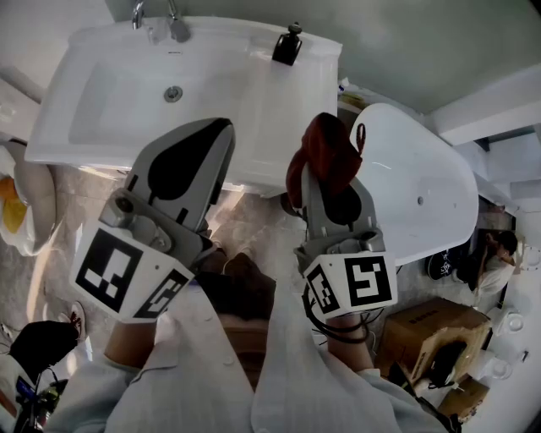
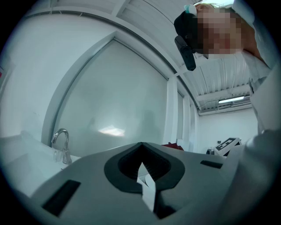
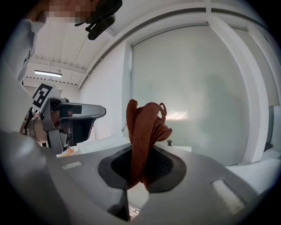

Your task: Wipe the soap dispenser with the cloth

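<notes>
The soap dispenser (image 1: 287, 44), of which a dark pump head is seen, stands on the back right rim of the white sink (image 1: 110, 101), to the right of the faucet (image 1: 173, 21). No contact with it is shown, so the wiping is judged not yet begun. The cloth (image 1: 325, 156), a rust-red knitted piece, is pinched upright between the closed jaws of the right gripper (image 1: 325, 182), its bunched end standing above the tips; it is held in front of the basin's near edge, well apart from the dispenser. The picking-up step is thus judged done. The jaws of the left gripper (image 1: 211, 139) are brought together on nothing, and it is held over the front of the sink. What is left is judged to be the reach to the dispenser and the rubbing itself.
</notes>
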A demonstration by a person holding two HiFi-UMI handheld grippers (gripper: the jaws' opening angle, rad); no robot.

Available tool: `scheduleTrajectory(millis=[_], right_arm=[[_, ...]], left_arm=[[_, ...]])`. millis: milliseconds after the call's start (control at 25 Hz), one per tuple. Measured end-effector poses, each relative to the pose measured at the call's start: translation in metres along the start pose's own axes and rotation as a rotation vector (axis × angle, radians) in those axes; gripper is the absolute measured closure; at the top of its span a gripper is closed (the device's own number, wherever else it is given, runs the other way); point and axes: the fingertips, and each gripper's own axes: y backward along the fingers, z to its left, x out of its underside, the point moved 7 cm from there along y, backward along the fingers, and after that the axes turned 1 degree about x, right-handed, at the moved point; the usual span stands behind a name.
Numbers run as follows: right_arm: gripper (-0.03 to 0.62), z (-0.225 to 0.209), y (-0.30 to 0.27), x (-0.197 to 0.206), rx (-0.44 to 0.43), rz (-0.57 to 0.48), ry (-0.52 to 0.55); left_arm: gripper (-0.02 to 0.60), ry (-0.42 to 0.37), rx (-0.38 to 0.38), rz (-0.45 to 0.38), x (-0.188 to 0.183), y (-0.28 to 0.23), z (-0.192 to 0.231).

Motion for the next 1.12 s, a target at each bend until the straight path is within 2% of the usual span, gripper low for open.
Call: scheduleTrajectory(millis=[1120], right_arm=[[0.54,0.022,-0.003,0.002,-0.057,0.032,0.041]], left_arm=[[0.578,-0.004,-0.016,-0.018,-0.005,0.016,0.002]])
